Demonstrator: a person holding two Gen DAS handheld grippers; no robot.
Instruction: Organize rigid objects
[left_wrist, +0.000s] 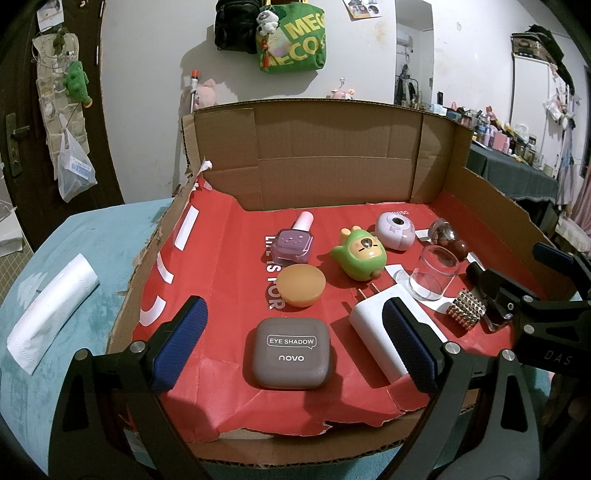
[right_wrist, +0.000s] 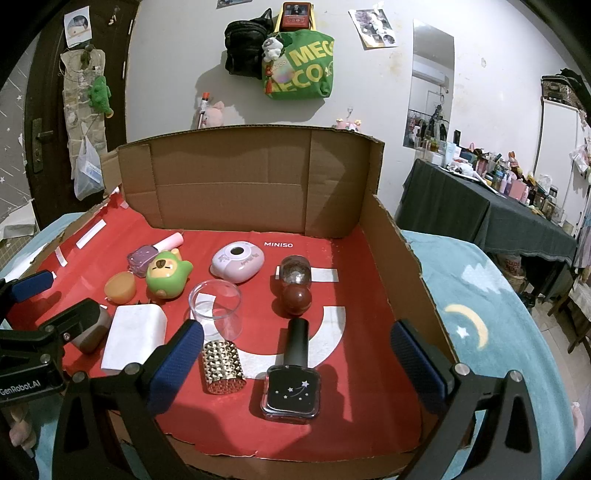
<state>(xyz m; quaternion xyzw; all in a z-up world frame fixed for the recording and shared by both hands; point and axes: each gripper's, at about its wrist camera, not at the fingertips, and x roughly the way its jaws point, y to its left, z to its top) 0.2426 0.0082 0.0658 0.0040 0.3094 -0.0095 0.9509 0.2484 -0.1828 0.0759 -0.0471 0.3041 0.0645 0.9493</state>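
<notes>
The left gripper (left_wrist: 295, 339) hovers at the near edge of the cardboard box (left_wrist: 332, 155), jaws spread wide and holding nothing, with the eye shadow case (left_wrist: 291, 353) lying between them and the white charger (left_wrist: 388, 332) just behind its right finger. The right gripper (right_wrist: 295, 365) likewise stands wide open and empty over the dark nail polish bottle (right_wrist: 293, 384) and studded case (right_wrist: 223, 367), free red liner (right_wrist: 369, 332) to its right before the box wall. The box sits on a teal bedspread (right_wrist: 498, 314).

A green tote bag (right_wrist: 301, 64) and black backpack (right_wrist: 245, 46) hang on the wall
</notes>
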